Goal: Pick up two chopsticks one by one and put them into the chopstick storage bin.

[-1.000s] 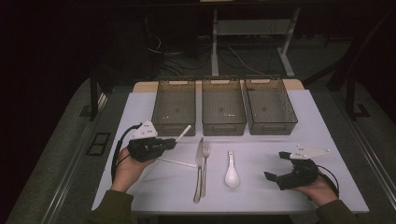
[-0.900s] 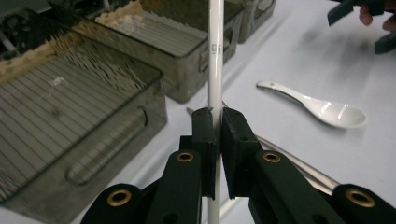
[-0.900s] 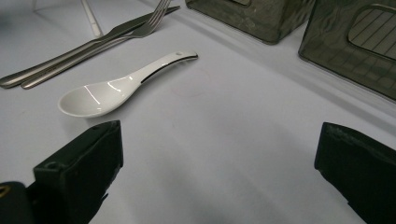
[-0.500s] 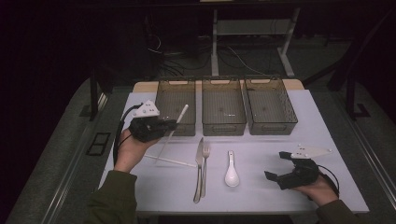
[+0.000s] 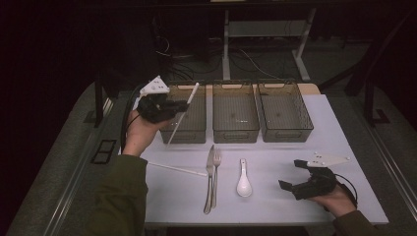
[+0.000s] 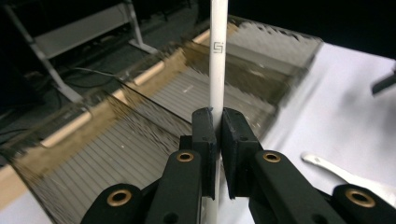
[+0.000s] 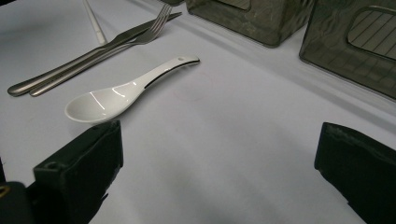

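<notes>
My left gripper [image 5: 183, 105] hangs in the air over the near end of the left bin [image 5: 192, 133], shut on a white chopstick [image 5: 181, 115] that slants from the bin's far rim down past its front wall. In the left gripper view the black pads [image 6: 205, 126] pinch the chopstick [image 6: 218, 56] mid-length above the smoky bin [image 6: 275, 70]. A second chopstick [image 5: 177, 169] lies on the white table [image 5: 305, 147]. Beside it lie a knife [image 5: 209, 179], a fork [image 5: 216, 172] and a white spoon [image 5: 244, 181]. My right gripper [image 5: 291, 173] rests open at the front right, nothing between its jaws.
Two more empty smoky bins, middle [image 5: 236, 133] and right [image 5: 287, 132], stand in a row at the table's back. In the right gripper view the spoon [image 7: 116, 93] and the fork and knife [image 7: 93, 51] lie ahead to the left of the open gripper [image 7: 219, 158].
The left gripper has risen from the table with one chopstick and moved toward the back, over the left bin. The right gripper has stayed where it was.
</notes>
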